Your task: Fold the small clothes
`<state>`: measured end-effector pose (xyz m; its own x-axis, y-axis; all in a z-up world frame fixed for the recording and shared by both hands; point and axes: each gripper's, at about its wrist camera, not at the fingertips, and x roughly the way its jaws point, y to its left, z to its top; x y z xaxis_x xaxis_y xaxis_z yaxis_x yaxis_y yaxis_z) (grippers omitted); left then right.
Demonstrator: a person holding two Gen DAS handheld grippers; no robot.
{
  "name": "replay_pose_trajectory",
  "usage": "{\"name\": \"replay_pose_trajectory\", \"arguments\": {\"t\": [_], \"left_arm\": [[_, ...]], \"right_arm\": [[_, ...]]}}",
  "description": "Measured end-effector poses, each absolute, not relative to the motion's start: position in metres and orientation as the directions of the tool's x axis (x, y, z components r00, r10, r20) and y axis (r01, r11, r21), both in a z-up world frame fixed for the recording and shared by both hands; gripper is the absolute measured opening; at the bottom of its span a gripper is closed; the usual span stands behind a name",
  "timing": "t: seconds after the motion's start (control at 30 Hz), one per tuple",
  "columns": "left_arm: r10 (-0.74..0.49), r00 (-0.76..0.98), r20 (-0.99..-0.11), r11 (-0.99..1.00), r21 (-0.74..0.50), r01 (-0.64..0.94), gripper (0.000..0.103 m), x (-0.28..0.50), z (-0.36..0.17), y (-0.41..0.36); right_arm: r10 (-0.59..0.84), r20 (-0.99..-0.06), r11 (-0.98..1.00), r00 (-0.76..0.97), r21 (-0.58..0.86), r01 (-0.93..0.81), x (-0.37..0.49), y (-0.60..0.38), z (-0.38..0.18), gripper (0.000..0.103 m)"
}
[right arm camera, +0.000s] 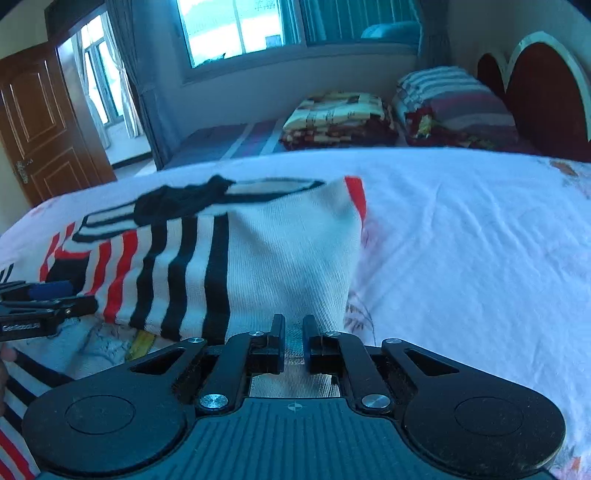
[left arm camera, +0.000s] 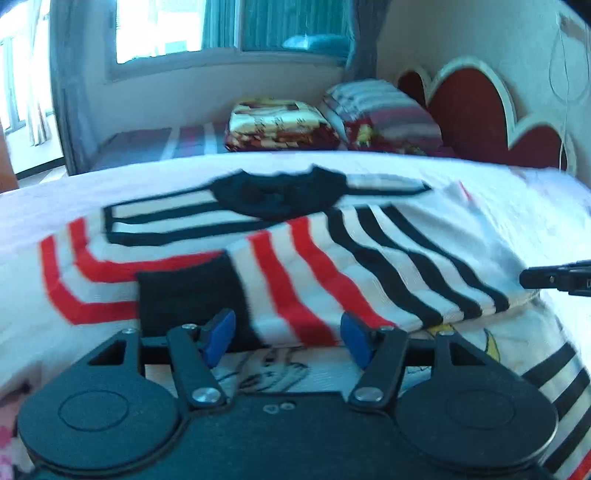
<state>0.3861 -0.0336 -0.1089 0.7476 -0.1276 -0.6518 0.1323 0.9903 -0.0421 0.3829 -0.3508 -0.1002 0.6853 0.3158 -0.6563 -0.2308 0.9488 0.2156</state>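
Right tongs (right arm camera: 293,343) clamp the striped sweater's (right arm camera: 280,258) lifted edge; left tongs (left arm camera: 288,338) held level, apart.

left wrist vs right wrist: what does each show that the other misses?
Left wrist only: the left gripper open, blue pads apart at the sweater's folded near edge, with its black cuff just ahead; a cartoon print on the layer beneath.

Right wrist only: the right gripper shut on the sweater's white fabric, which rises from it in a taut fold; a wooden door at left.

Both: the striped sweater with its black collar, the white bedsheet, folded blankets, the window and red headboard.
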Motion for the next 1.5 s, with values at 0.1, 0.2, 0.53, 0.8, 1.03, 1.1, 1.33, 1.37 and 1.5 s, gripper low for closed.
{"name": "replay_pose_trajectory", "arguments": {"t": [0.1,0.2,0.53,0.8,1.03,1.1,1.33,1.37,1.5], "left_arm": [[-0.085,0.737,-0.670,0.995,-0.018,0.099,0.066,0.397,-0.114,-0.028],[-0.109,0.728,-0.677,0.993,-0.041,0.111,0.071,0.400,-0.118,-0.022],[-0.051,0.766,-0.641,0.982,-0.170,-0.076,0.069,0.332,-0.096,0.070],[0.131,0.736,-0.664,0.910,-0.213,-0.355,0.065,0.263,-0.088,0.207],[0.090,0.760,-0.643,0.843,-0.357,-0.402,0.062,0.262,-0.082,0.246],[0.009,0.800,-0.600,0.875,-0.382,-0.296,0.063,0.287,-0.072,0.225],[-0.274,0.800,-0.534,0.910,-0.412,0.037,0.063,0.404,-0.064,0.092],[-0.307,0.786,-0.537,0.907,-0.416,0.070,0.063,0.418,-0.066,0.074],[-0.349,0.726,-0.592,0.924,-0.347,0.161,0.063,0.451,-0.086,0.004]], "right_arm": [[0.298,-0.677,0.955,0.673,0.209,-0.212,0.386,-0.346,-0.105,0.007],[0.249,-0.697,0.968,0.673,0.161,-0.192,0.387,-0.335,-0.110,0.007],[0.238,-0.688,0.968,0.685,0.223,-0.112,0.368,-0.320,-0.093,0.007],[0.274,-0.675,0.951,0.685,0.296,-0.088,0.356,-0.275,-0.083,0.007],[0.284,-0.678,0.950,0.679,0.294,-0.103,0.363,-0.222,-0.074,0.007],[0.279,-0.663,0.951,0.695,0.292,-0.103,0.368,-0.214,-0.070,0.007],[0.145,-0.628,0.969,0.765,0.247,0.018,0.431,-0.257,-0.066,0.007],[0.138,-0.630,0.969,0.764,0.245,0.026,0.441,-0.265,-0.068,0.007],[0.121,-0.649,0.978,0.751,0.206,0.021,0.475,-0.292,-0.077,0.007]]}}
